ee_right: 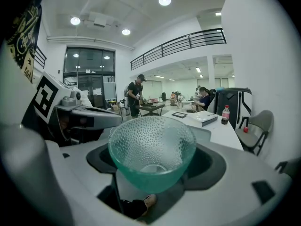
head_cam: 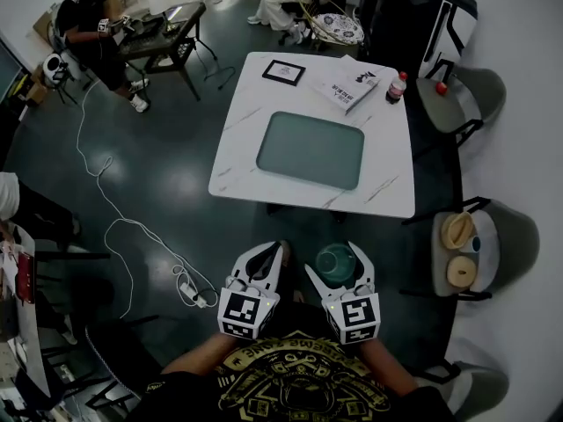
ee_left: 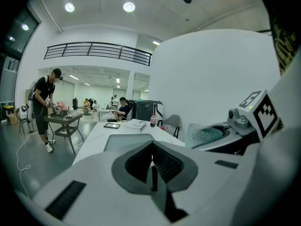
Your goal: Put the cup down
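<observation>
Closest up in the head view, the left hand-held gripper (head_cam: 279,251) and right hand-held gripper (head_cam: 338,262) sit side by side over the dark floor (head_cam: 167,183), short of the white worktop (head_cam: 394,170). The right one carries the green cup (head_cam: 334,259). A grey tray (head_cam: 310,149), book (head_cam: 350,89) and bottle (head_cam: 397,87) are on the worktop.

Left gripper view: left hand-held gripper (ee_left: 153,173) jaws pressed together, nothing in them, cup (ee_left: 203,135) off to its right.

Right gripper view: right hand-held gripper (ee_right: 155,161) pinches the dimpled cup (ee_right: 151,147) from both sides, and you can see right into it.
</observation>
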### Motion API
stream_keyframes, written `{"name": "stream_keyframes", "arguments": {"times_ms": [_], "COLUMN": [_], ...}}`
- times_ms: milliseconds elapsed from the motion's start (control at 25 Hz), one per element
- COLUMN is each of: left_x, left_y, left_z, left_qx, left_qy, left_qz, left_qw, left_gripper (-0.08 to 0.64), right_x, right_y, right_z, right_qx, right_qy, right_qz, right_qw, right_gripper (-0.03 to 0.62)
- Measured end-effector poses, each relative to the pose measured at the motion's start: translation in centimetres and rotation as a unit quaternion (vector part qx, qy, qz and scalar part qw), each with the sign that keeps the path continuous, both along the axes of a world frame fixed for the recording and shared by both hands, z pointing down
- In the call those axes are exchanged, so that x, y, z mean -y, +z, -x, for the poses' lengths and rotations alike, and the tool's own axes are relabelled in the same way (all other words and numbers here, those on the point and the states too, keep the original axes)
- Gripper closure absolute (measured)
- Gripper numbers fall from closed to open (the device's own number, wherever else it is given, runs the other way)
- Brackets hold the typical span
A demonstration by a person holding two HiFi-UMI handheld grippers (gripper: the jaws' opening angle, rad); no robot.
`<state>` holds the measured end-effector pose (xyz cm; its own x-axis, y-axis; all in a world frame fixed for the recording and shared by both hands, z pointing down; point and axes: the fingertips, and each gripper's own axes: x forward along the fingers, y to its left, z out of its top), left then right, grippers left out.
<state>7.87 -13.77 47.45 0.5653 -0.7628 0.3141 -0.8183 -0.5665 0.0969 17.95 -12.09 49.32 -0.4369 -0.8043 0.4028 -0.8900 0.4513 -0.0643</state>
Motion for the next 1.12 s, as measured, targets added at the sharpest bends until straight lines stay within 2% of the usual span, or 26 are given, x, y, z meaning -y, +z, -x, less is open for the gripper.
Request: {"name": "stream_keyframes", "arguments": {"times_ms": [440,840,1120], "left_x": [7.9,15.3,20.0], "left_y": [0.8,2.1,3.5], "left_z": [0.2,0.2,0.8], "left_qx": [0.005,0.002,0.017], "left_qy": [0.015,0.028,0.025], "left_qz": [0.022,0.037,0.042], "left_qw": [0.9996,0.9989,0.9987], "left_gripper": [0.549,0.549,0.548], "right_x": [7.8,15.5,20.7], "right_y": [0.7,1.4,1.1], "right_z": [-0.1,0.3,0.5], "right_qx": [-0.003,-0.010,-0.020], "right_qy": [0.024,0.029,0.038], "right_qz": [0.022,0.022,0.018], "right_qw": [0.999,0.999,0.999], "right_gripper": [0.201,0.201,0.201]}}
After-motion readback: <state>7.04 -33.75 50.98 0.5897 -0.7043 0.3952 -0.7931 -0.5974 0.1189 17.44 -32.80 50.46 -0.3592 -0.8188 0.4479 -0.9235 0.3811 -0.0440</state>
